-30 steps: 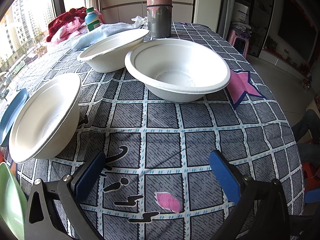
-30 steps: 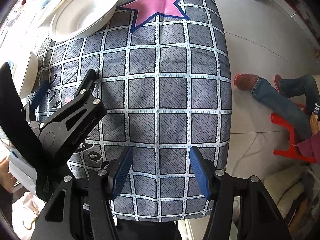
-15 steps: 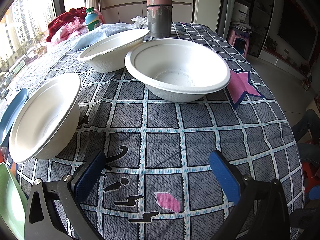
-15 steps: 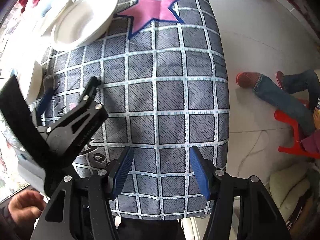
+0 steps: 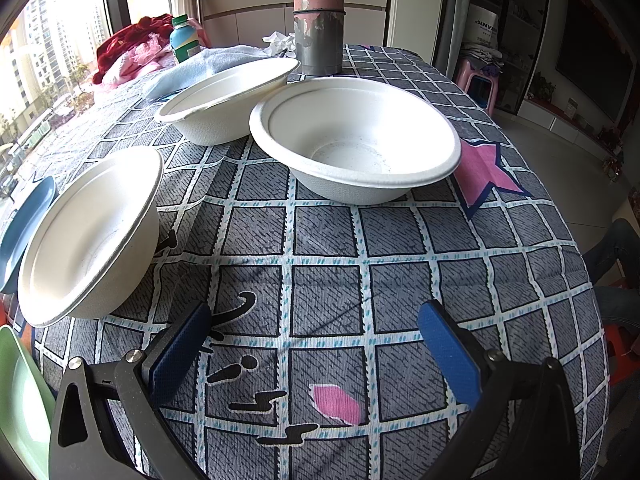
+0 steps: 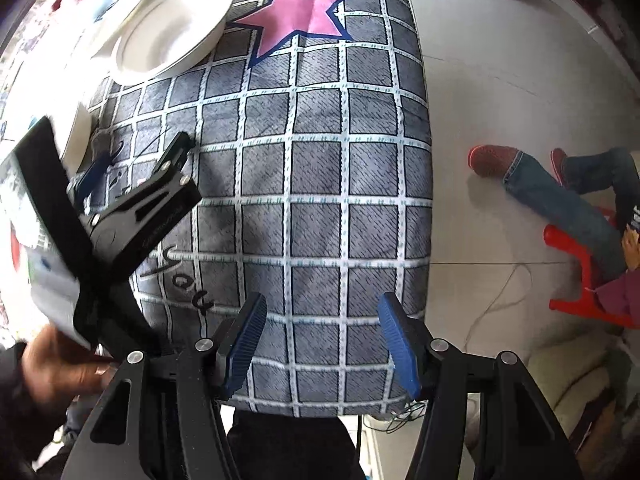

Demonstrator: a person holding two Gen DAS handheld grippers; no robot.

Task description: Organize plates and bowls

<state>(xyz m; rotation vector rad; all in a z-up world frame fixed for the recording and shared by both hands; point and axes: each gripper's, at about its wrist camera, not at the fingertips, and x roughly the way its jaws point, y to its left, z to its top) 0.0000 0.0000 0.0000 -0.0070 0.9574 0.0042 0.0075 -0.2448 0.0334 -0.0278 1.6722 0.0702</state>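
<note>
Left to right in my left wrist view: a green plate point(image 5: 20, 396) and a blue plate point(image 5: 28, 216) at the desk point(image 5: 320, 240) edge; a white bowl point(image 5: 92, 236) tilted beside them; a second bowl point(image 5: 228, 100) farther back, touching a third bowl point(image 5: 356, 136) at centre; a grey cylinder point(image 5: 319, 16) behind. My left tongs point(image 5: 316, 354) hang released above the checked cloth, grasping nothing. In my right wrist view, my right tongs point(image 6: 322, 344) are likewise spread wide, empty, over the desk's near edge.

Left wrist low across table point(image 5: 320, 240), right wrist above its edge, both showing near bowl point(image 5: 356, 140).
</note>
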